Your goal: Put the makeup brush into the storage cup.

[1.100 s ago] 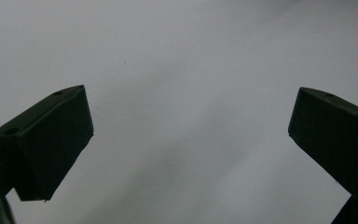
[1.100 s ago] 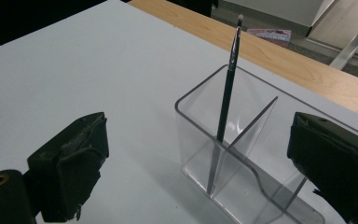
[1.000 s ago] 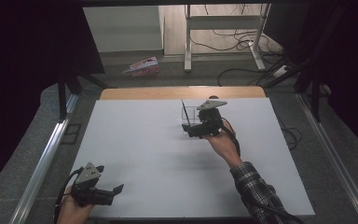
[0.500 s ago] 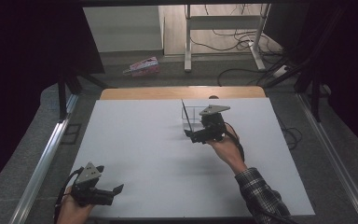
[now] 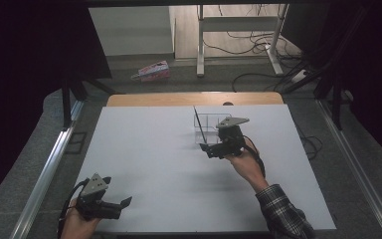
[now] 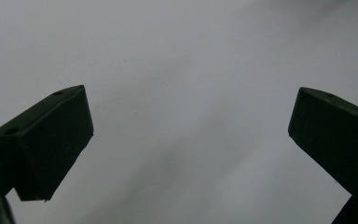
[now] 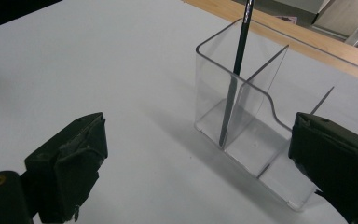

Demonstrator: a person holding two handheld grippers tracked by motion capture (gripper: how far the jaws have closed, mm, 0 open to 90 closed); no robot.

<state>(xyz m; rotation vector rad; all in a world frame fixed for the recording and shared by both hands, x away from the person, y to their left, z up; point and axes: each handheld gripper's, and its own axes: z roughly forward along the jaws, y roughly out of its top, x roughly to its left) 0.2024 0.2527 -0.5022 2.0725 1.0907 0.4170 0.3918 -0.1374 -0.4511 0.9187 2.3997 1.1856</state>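
There's the clear organizer (image 7: 254, 116) — a see-through plastic holder with dividers — standing on the far half of the white table (image 5: 154, 149), a little right of the middle. A black pencil (image 7: 235, 70) stands in its tallest, rearmost compartment, leaning slightly, tip down against the floor of the box where the divider meets it. In the high view the same organizer (image 5: 207, 124) shows as a faint outline with the pencil (image 5: 198, 124) poking up out of its left side.

Now the right gripper (image 5: 214, 148) — it hovers just on the near side of the holder, close but not touching. Its own camera shows the jaws spread wide, one black pad low at the left, the other at the right edge overlapping the front low corner of the organizer in the picture; nothing sits between them, just bare tabletop. The person's right hand (image 5: 246, 164) grips it from behind, a plaid sleeve (image 5: 283, 214) trailing off toward the bottom edge.

Down at the near left corner, the left gripper (image 5: 122, 204) rests low over the table, well apart from the organizer. Jaws wide apart here too — plain white surface between them, nothing held.
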